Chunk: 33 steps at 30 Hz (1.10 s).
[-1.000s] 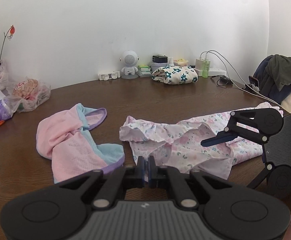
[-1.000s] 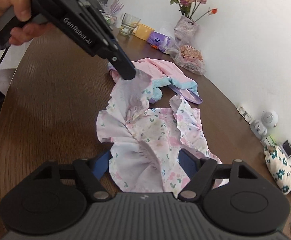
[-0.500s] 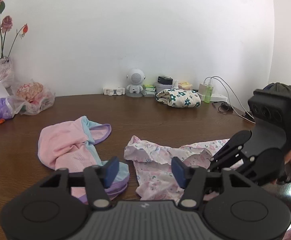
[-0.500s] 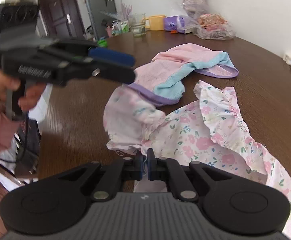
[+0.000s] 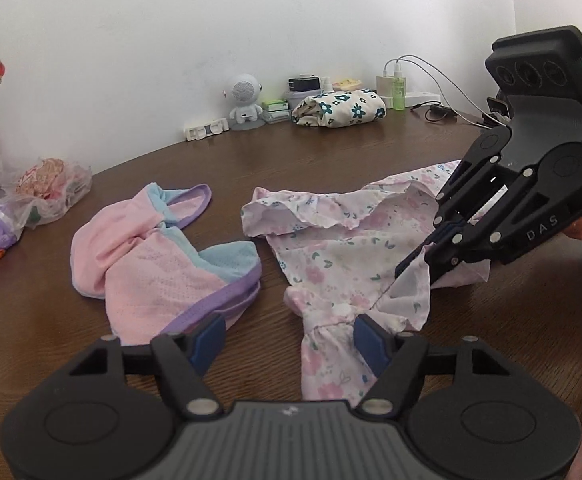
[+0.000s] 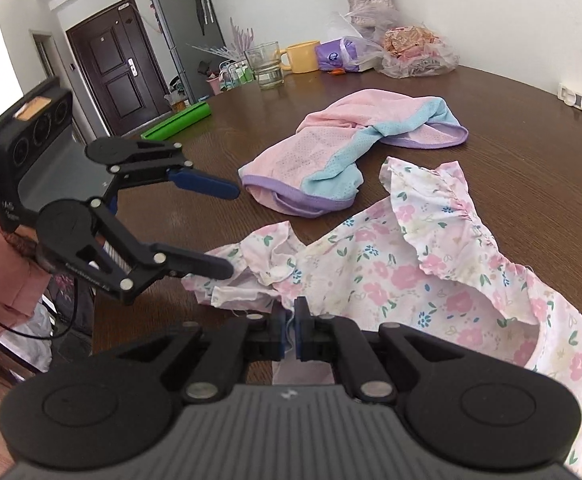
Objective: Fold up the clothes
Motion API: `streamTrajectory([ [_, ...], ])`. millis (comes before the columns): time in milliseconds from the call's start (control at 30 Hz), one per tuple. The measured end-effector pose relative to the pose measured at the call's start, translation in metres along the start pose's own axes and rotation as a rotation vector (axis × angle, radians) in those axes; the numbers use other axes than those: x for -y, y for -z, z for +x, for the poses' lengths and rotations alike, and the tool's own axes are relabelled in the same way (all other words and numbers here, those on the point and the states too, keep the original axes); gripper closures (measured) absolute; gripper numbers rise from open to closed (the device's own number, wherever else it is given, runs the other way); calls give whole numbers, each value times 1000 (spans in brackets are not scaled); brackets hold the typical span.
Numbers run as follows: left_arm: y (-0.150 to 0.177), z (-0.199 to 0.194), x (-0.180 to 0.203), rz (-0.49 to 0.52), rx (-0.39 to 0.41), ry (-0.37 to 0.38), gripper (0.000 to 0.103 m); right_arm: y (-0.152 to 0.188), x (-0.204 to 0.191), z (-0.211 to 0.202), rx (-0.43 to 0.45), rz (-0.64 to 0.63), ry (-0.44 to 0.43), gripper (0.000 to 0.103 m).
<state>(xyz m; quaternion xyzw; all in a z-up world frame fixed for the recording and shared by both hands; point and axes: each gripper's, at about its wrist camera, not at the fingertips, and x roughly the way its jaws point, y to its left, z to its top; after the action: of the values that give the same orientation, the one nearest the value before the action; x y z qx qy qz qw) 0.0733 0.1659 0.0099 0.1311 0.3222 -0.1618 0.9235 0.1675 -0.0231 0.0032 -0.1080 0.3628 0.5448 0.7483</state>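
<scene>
Lying crumpled on the brown table [image 5: 331, 168], the floral garment [image 5: 331, 248] has one hem edge pinched in the closed right gripper [image 6: 294, 330]. The left gripper [image 5: 287, 336], jaws apart, has just been opening over another edge, gripping nothing. A pink garment [image 5: 147, 264] lies beside it.

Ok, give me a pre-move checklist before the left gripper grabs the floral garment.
1. Right gripper shut on the floral garment, cloth pinched between its pads: ok.
2. Left gripper open, its jaws having just been opening: ok.
3. Cloth inside the left gripper's gap: partly; a fold lies by one pad, the pads do not press it: not ok yet.
4. Pink and blue garment apart from the floral one: ok, but it lies close to the left gripper's other pad.
5. Table bare around the floral garment: ok.
6. Whether the right gripper pinches one layer or several: cannot tell.
</scene>
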Motion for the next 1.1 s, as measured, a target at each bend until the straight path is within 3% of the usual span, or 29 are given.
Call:
streamTrajectory([
  [133, -7, 9, 13, 52, -12, 33, 34, 6, -17, 2, -10, -90, 63, 98],
  [200, -7, 15, 21, 92, -50, 1, 53, 9, -25, 3, -15, -133, 94, 98],
  [233, -8, 17, 25, 111, -69, -15, 76, 11, -29, 4, -19, -153, 107, 97],
  [267, -7, 18, 26, 105, -77, -26, 93, 12, -33, 5, -23, -173, 120, 97],
  [300, -7, 19, 26, 99, -85, -38, 96, 13, -36, 6, -29, -190, 135, 97],
  [433, -8, 10, 18, 6, -49, -88, 97, 18, -47, 9, -52, -256, 195, 97],
  [733, 6, 8, -11, -251, -55, -42, 93, 25, -55, 7, -46, -290, 228, 93],
  [767, 6, 7, -12, -258, -53, -43, 92, 26, -58, 3, -35, -300, 226, 90],
  [833, 7, 4, -10, -255, -48, -45, 89, 29, -62, -4, -12, -319, 221, 61],
  [900, 7, 3, -9, -243, -50, -58, 79, 30, -70, -10, 21, -395, 250, 55],
  [933, 7, 2, -7, -234, -54, -69, 67, 30, -75, -13, 38, -435, 265, 51],
  [967, 7, 2, -6, -225, -59, -80, 61, 30, -77, -12, 31, -472, 284, 49],
  [1100, 11, -1, -2, -189, -89, -89, 61, 26, -74, -2, -10, -526, 301, 44],
])
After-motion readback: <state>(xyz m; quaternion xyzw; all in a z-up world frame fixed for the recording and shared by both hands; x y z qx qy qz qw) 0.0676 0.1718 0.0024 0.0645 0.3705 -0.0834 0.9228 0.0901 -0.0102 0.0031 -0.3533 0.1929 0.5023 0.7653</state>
